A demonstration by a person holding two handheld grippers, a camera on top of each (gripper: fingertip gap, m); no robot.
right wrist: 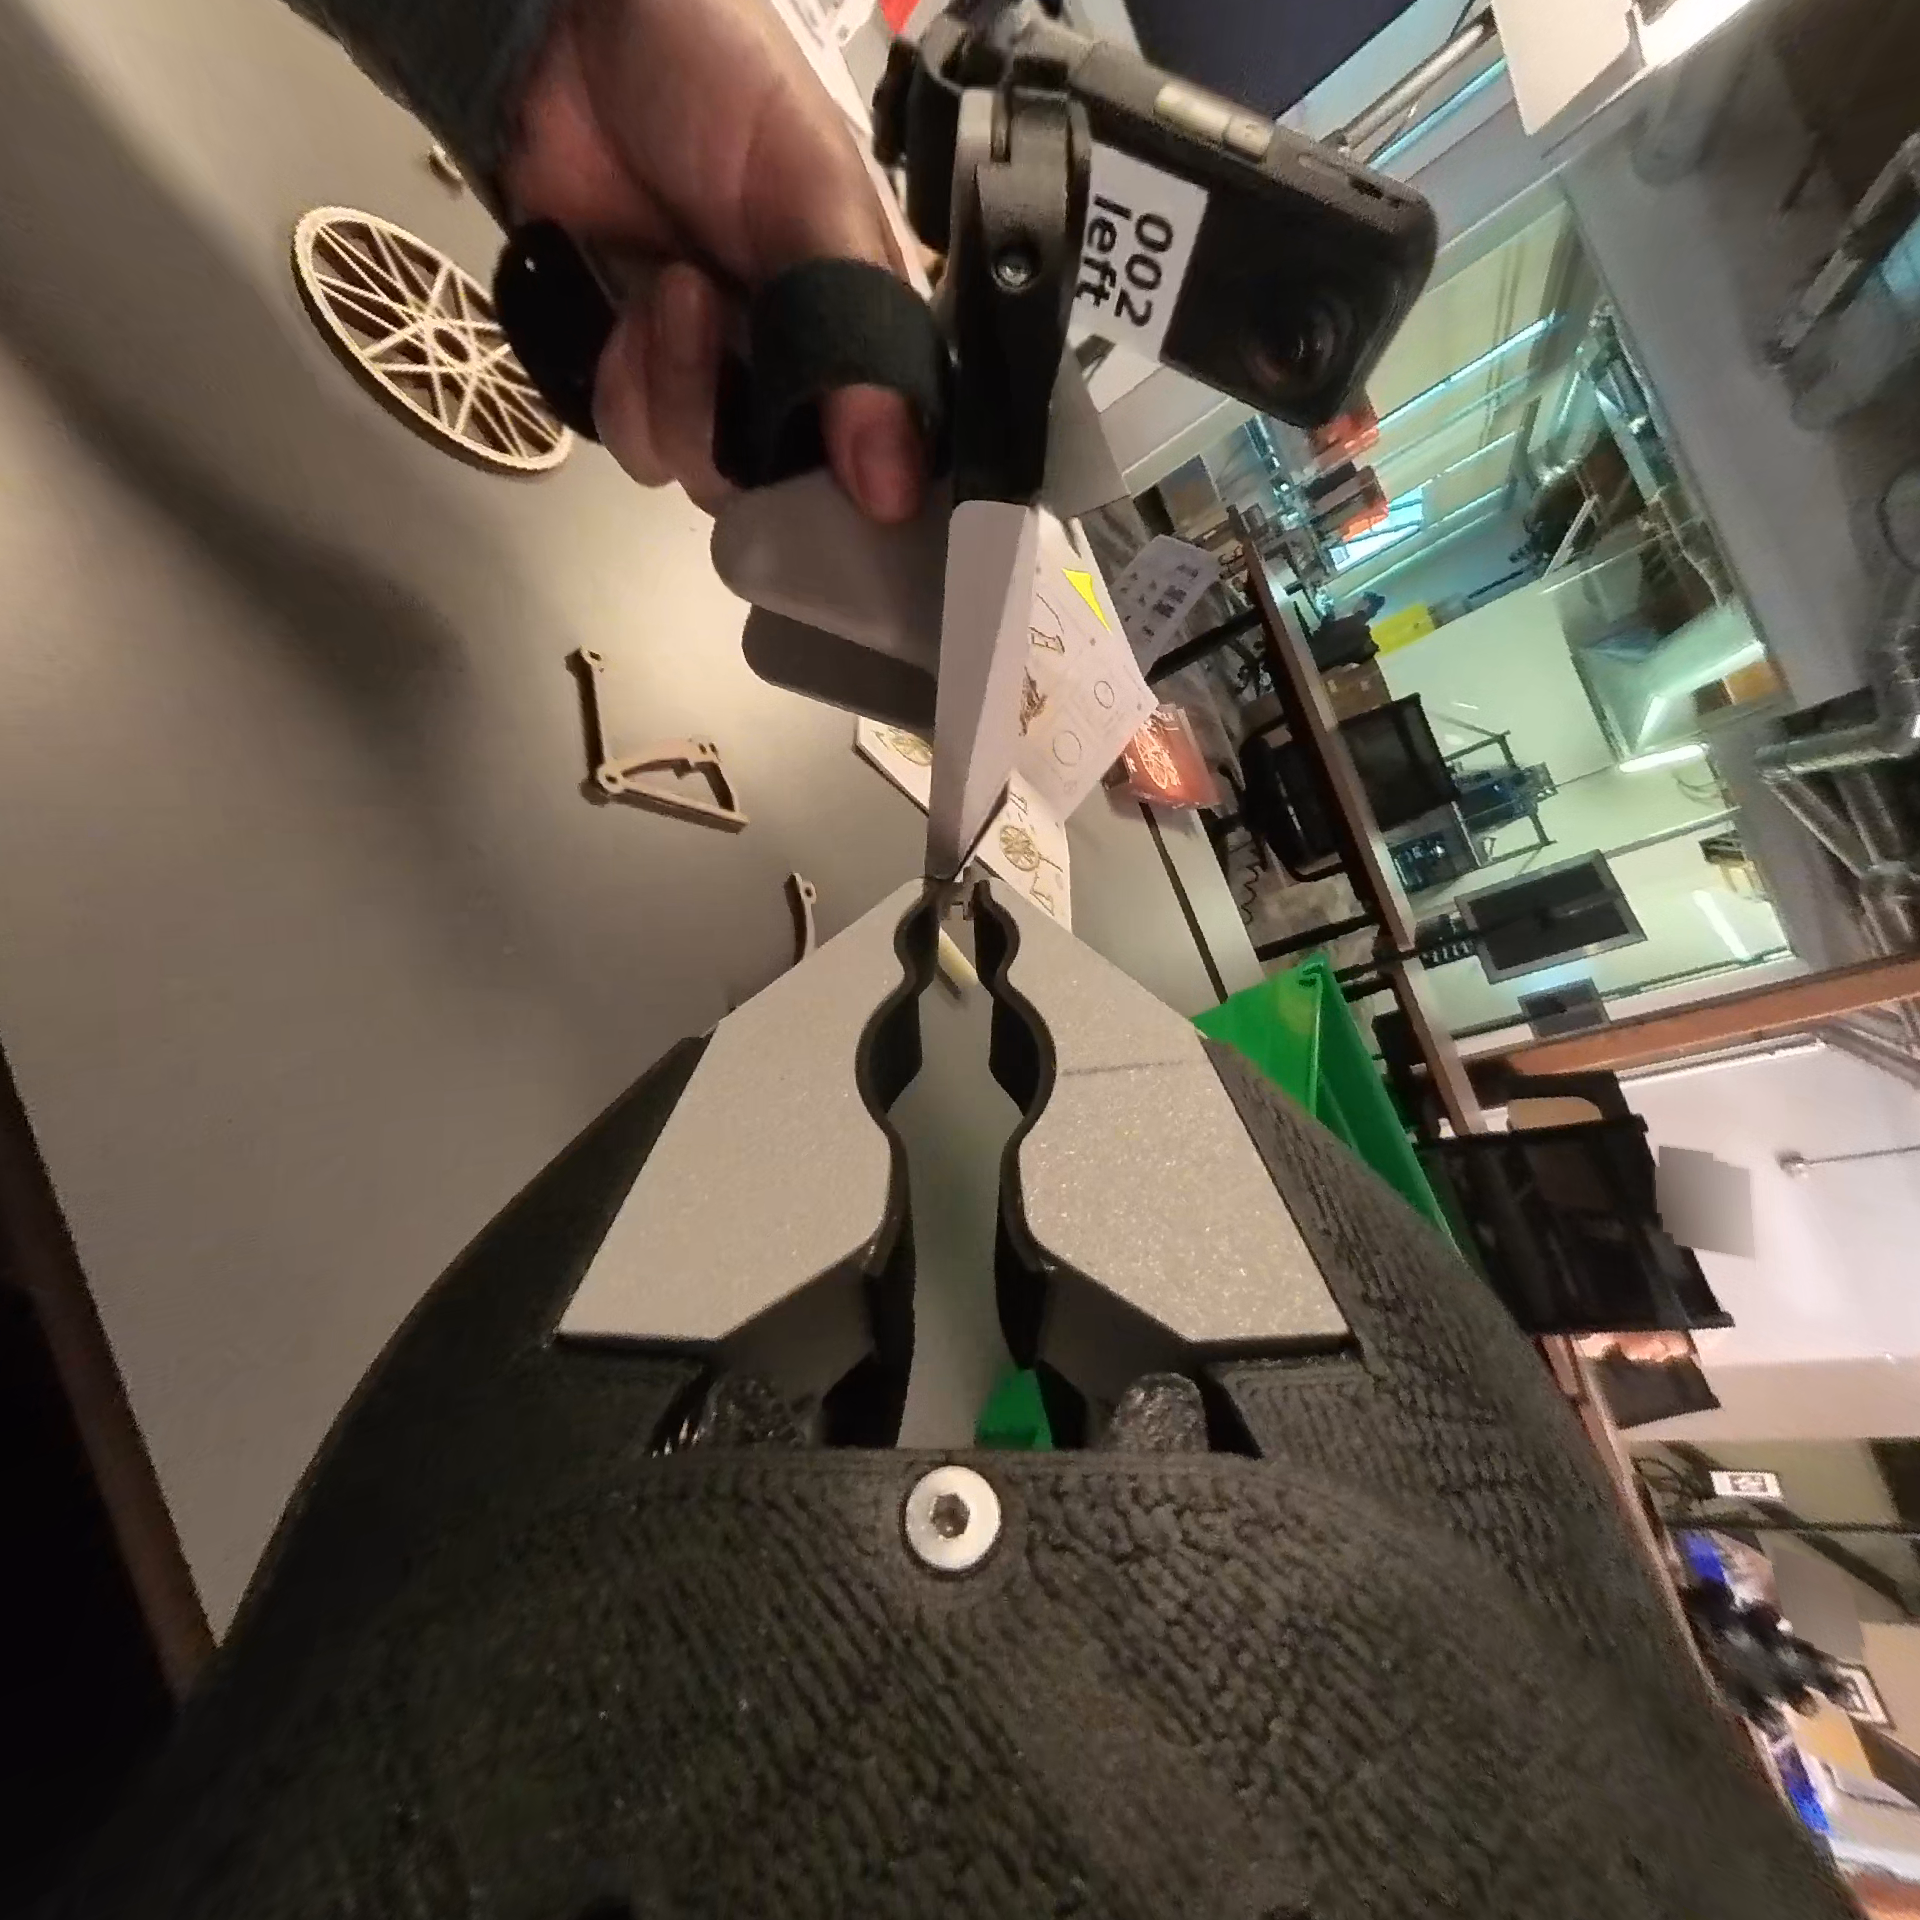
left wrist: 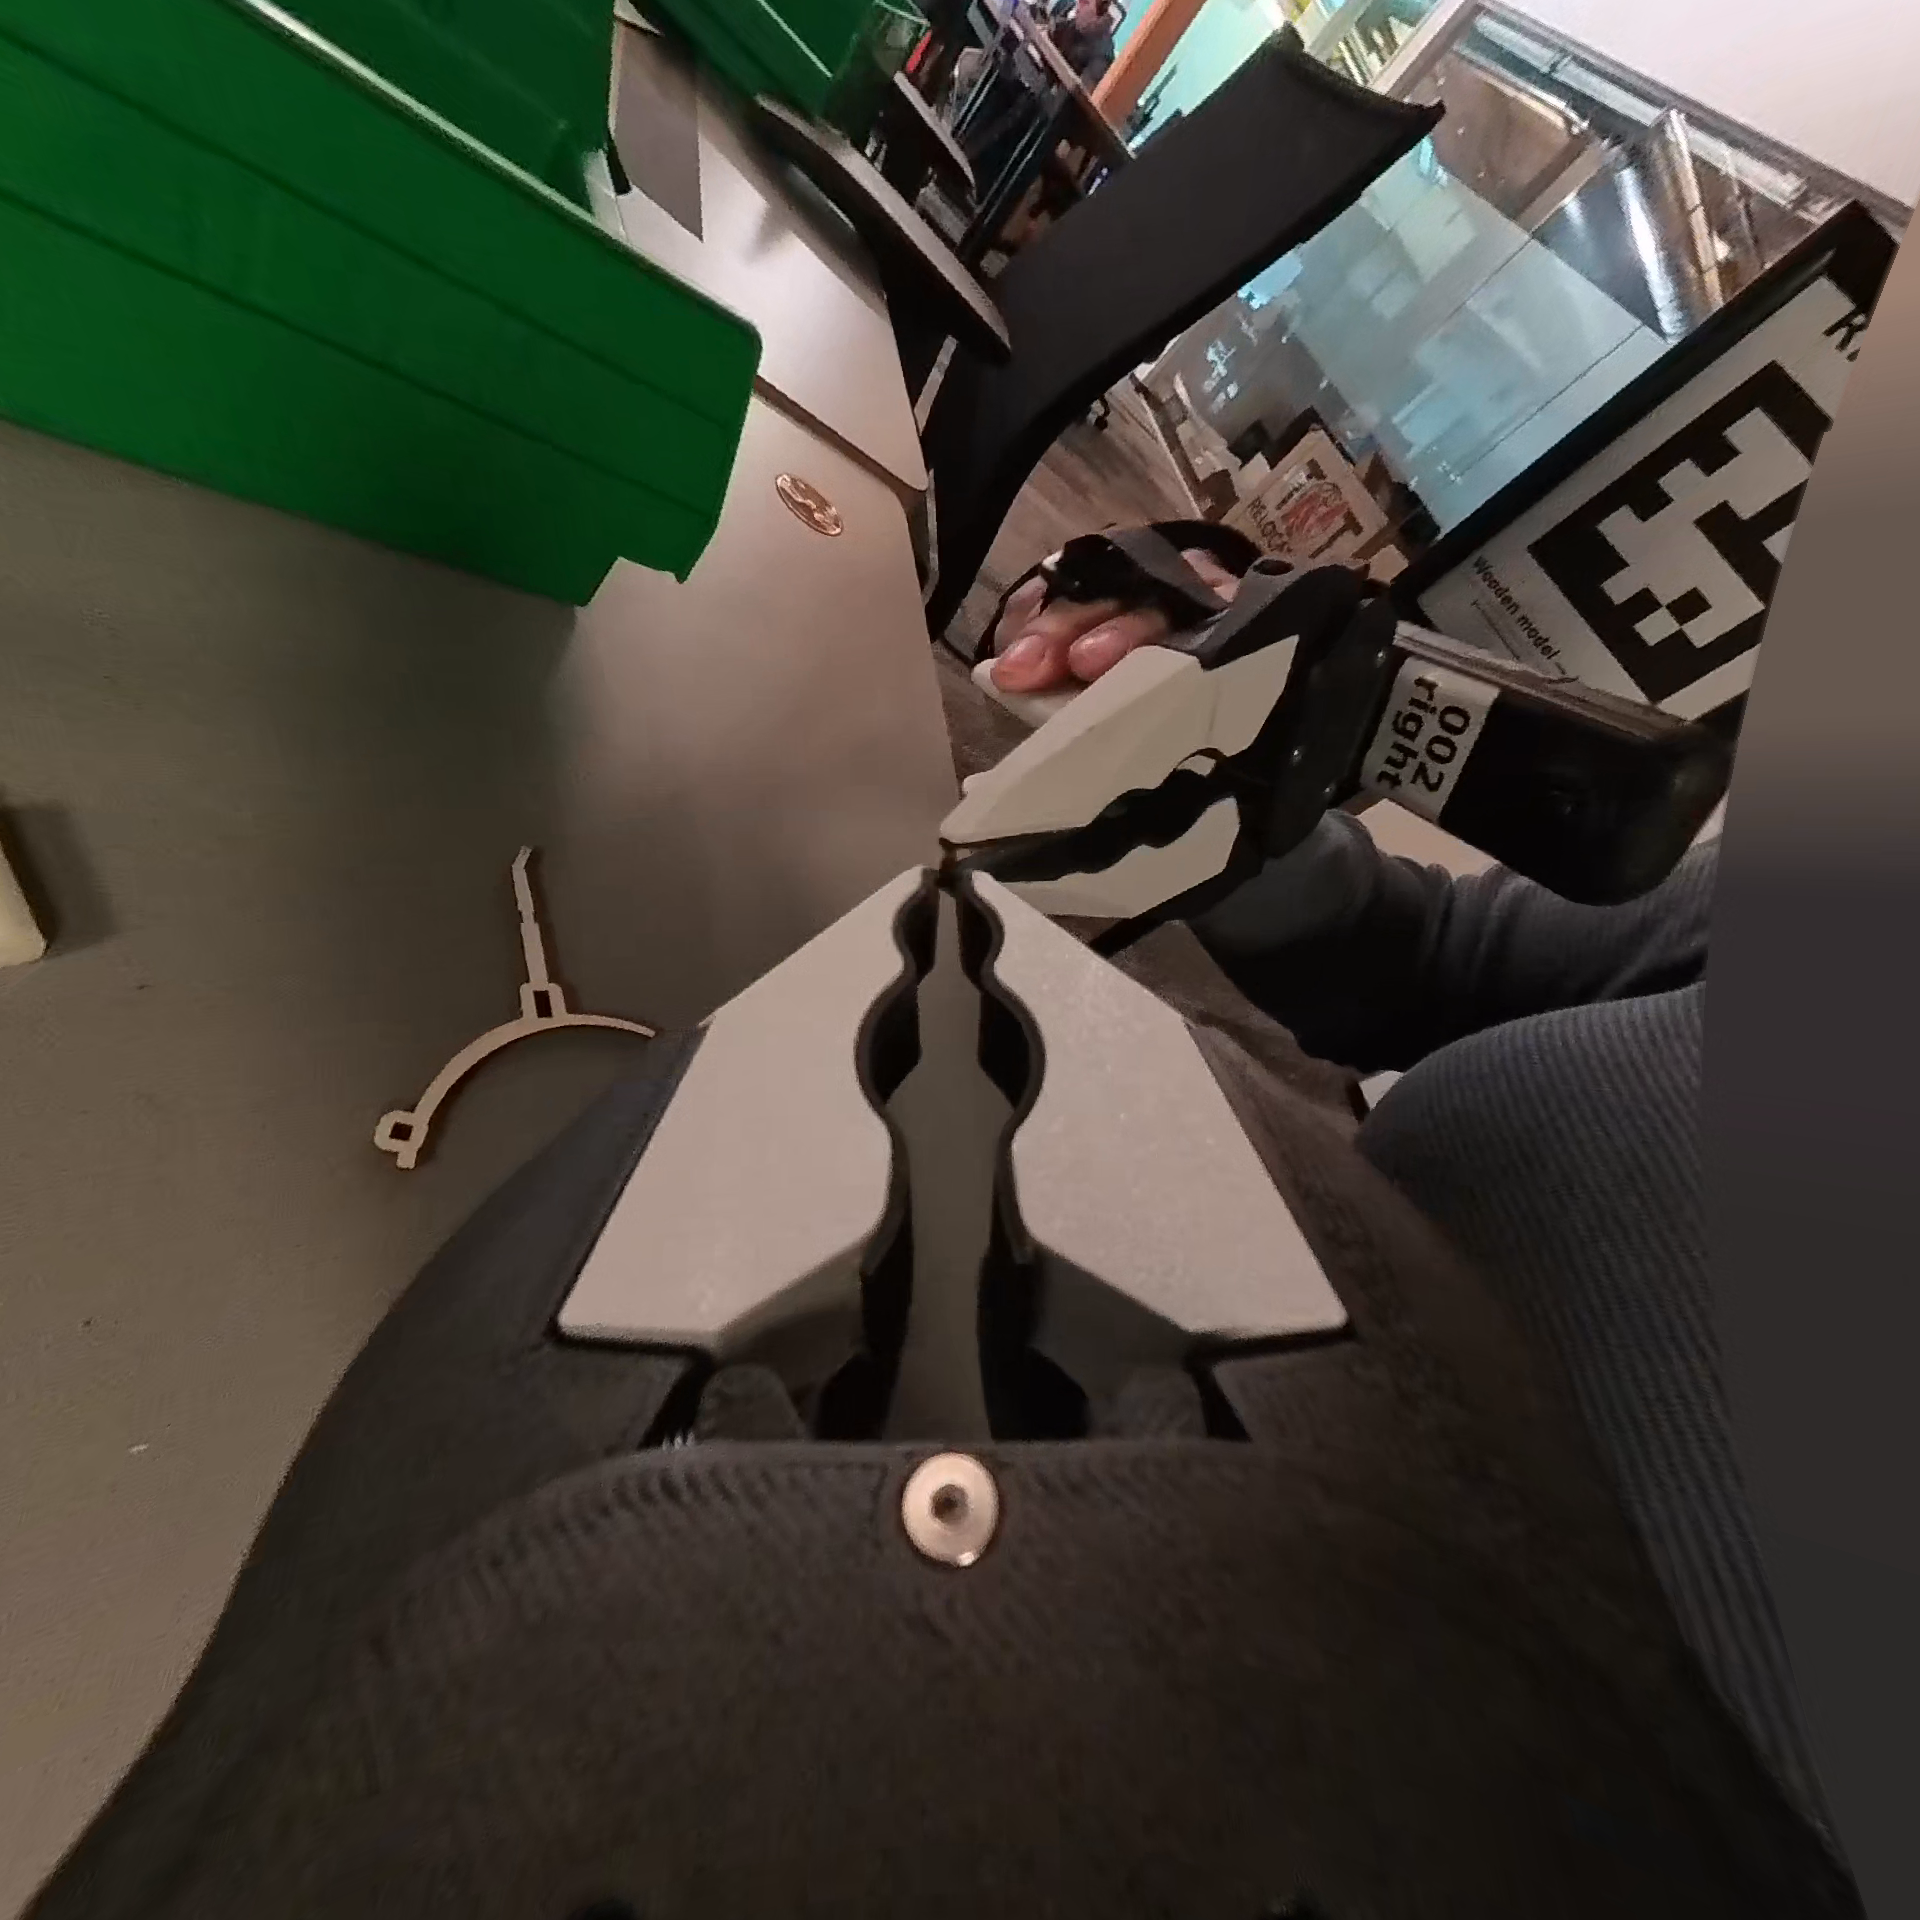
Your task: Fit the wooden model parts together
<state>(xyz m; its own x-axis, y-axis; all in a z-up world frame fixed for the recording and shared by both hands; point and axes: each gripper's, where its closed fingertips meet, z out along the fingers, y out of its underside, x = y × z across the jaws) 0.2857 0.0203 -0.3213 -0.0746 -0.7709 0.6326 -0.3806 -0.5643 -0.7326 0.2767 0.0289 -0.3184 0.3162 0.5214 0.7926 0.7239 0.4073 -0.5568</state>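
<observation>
Both grippers meet tip to tip above the grey table (left wrist: 260,831). In the left wrist view, my left gripper (left wrist: 948,881) is closed to a narrow gap on a tiny wooden part (left wrist: 948,858) that barely shows at its tips. My right gripper (left wrist: 961,836) comes in from the right and touches the same spot. In the right wrist view, my right gripper (right wrist: 951,896) is shut on a small pale wooden part (right wrist: 954,964). My left gripper (right wrist: 948,862) points down onto it. A curved wooden part with a stem (left wrist: 499,1049) lies left of my left gripper.
Green bins (left wrist: 312,312) stand at the far left, and a small round disc (left wrist: 807,504) lies beside them. A spoked wooden wheel (right wrist: 416,332), a wooden frame part (right wrist: 665,774) and a small curved part (right wrist: 798,914) lie on the table. Instruction sheets (right wrist: 1075,717) and a marker board (left wrist: 1714,499) are nearby. The tips of both grippers are at nearly the same place.
</observation>
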